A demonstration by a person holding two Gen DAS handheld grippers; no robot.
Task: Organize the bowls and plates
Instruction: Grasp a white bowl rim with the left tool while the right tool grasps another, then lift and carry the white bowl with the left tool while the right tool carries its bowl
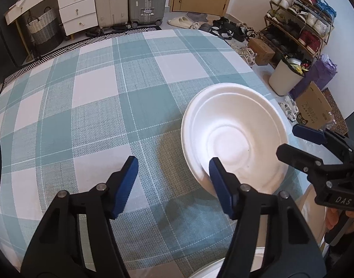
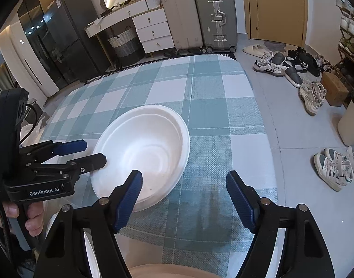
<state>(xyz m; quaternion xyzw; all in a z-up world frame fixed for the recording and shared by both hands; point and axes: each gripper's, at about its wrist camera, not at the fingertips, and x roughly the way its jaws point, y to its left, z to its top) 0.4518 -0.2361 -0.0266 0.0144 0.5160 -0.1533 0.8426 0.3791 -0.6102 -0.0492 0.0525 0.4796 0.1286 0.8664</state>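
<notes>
Below both cameras lies a white bowl (image 1: 235,139) on a surface covered by a teal-and-white checked cloth (image 1: 96,106), toward the cloth's right side as the left wrist view shows it. The left gripper (image 1: 173,178) hangs over the bowl's left rim with its jaws spread; one blue pad (image 1: 219,185) sits over the rim's inner side, the other over bare cloth, and whether either touches the bowl cannot be told. Seen from the right wrist view, that gripper (image 2: 93,151) reaches in from the left with its tips at the rim, a hand (image 2: 26,217) around its handle. The right gripper (image 2: 184,194) hovers at the bowl's near right edge, jaws likewise spread, its left pad (image 2: 128,199) over the rim and its right pad above the cloth; nothing is pinched. Another white rim (image 1: 214,268) shows at the bottom of the left view. Beyond the surface stand suitcases (image 2: 200,16), a drawer unit (image 2: 151,30) and scattered shoes (image 2: 313,97).
</notes>
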